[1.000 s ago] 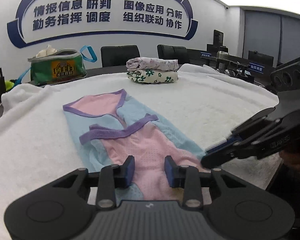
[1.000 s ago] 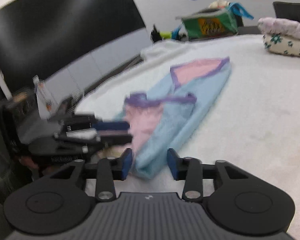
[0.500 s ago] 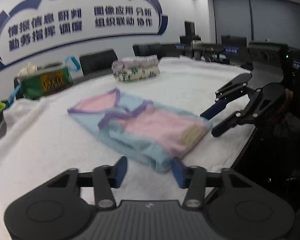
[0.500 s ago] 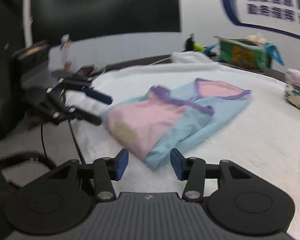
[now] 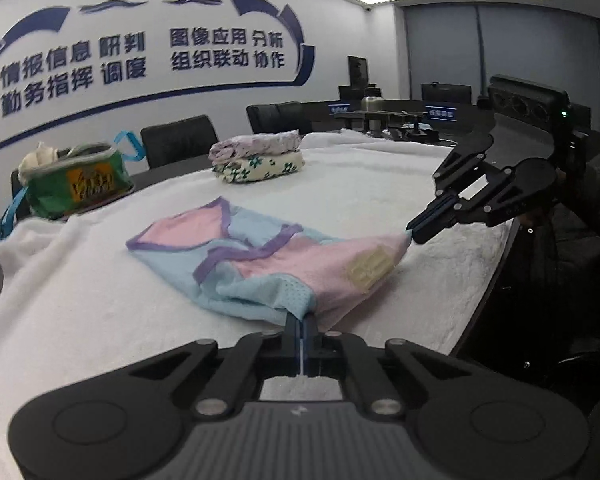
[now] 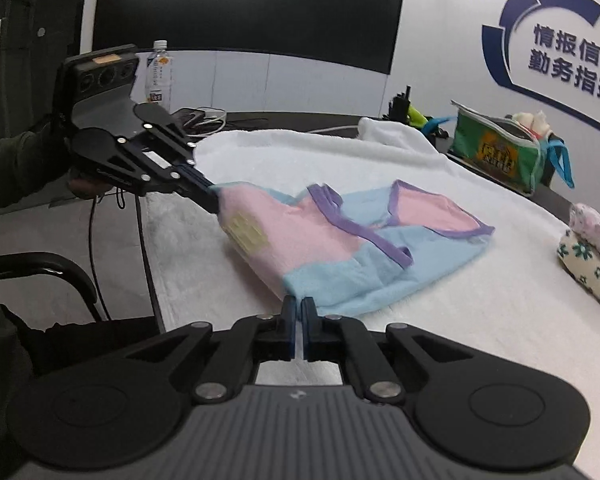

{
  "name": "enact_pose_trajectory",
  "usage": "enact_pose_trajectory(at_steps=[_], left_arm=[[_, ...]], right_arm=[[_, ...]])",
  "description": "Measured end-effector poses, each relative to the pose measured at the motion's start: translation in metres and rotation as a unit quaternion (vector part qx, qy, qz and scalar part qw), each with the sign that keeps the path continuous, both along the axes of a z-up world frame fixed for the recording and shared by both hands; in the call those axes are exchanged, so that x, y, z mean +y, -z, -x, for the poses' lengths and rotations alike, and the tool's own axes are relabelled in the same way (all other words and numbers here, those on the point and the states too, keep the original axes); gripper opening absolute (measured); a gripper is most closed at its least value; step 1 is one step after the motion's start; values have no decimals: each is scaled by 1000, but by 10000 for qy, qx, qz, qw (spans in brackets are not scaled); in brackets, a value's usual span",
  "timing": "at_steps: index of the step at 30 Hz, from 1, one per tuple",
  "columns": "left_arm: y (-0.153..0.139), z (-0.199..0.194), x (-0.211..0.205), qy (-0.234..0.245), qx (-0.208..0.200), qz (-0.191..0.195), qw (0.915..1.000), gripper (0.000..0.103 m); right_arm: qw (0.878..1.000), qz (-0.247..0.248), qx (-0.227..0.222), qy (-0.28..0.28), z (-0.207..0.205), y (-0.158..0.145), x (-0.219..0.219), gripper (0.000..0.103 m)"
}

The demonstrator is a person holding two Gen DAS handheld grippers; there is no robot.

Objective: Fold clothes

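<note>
Both grippers pinch one garment (image 5: 284, 256): the left gripper (image 5: 301, 322) clamps its near blue hem corner, the right gripper (image 5: 414, 234) its pink corner. Beyond their fingertips the garment lies stretched over the white towel (image 5: 100, 312), folded clothes (image 5: 260, 160) farther off.

The garment (image 5: 260, 264) at the gripper (image 5: 301, 322) tips is thin matt knit, partly mesh. Under it lies a fluffy white towel (image 5: 100, 320). The gripper is matt black plastic with metal pins. Beyond, a glossy green bag (image 5: 76, 184).
</note>
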State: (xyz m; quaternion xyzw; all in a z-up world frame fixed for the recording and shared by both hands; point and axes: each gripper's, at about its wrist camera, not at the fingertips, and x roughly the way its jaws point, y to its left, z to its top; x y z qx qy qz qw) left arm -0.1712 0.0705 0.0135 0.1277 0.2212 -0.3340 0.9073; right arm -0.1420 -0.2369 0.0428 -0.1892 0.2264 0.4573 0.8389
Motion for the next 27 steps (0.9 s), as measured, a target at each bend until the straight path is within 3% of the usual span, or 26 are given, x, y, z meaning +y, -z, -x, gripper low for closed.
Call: enact_pose_trajectory(at_steps=[4,7,9,10,11,13,17,19,22,25,27], left_arm=[[4,9,8,18,105,29,9999,4],[-4,21,16,151,-103,187,9997,7],[-10,24,12,358,-312,201,9987,16],[-11,23,4,532,-426,68,9977,27],[-13,23,-4,705,-541,-65,9960,36],[-8,18,-21,977,-729,-455,9915,38],[6,-1,-41,1106,-808,-1023,9853,38],[10,-6,-41,1131,-852,-1098,9838,39],[15,-11,-42,1150,-940,-1215,9814,50],[19,-12,-43,1236,-1083,-1346,9772,51],[20,-15,-42,1252,-1093,-1299,9775,51]], right_arm=[[9998,86,-69,182,-1,-2,-7,3],[9994,-139,-131,276,-1,-10,-15,6],[9994,-320,-51,79,1,-15,-13,12],[9994,-316,-94,-116,4,-16,-8,22],[9991,-291,-159,-276,6,-15,-2,39],[9975,-168,-286,-628,7,-8,16,48],[9945,230,-373,-954,-3,8,43,48],[9933,406,-498,-965,-9,13,52,48],[9903,625,-708,-1024,-13,21,58,48],[9859,778,-924,-1155,-8,27,62,47],[9864,765,-774,-1231,-11,25,64,26]])
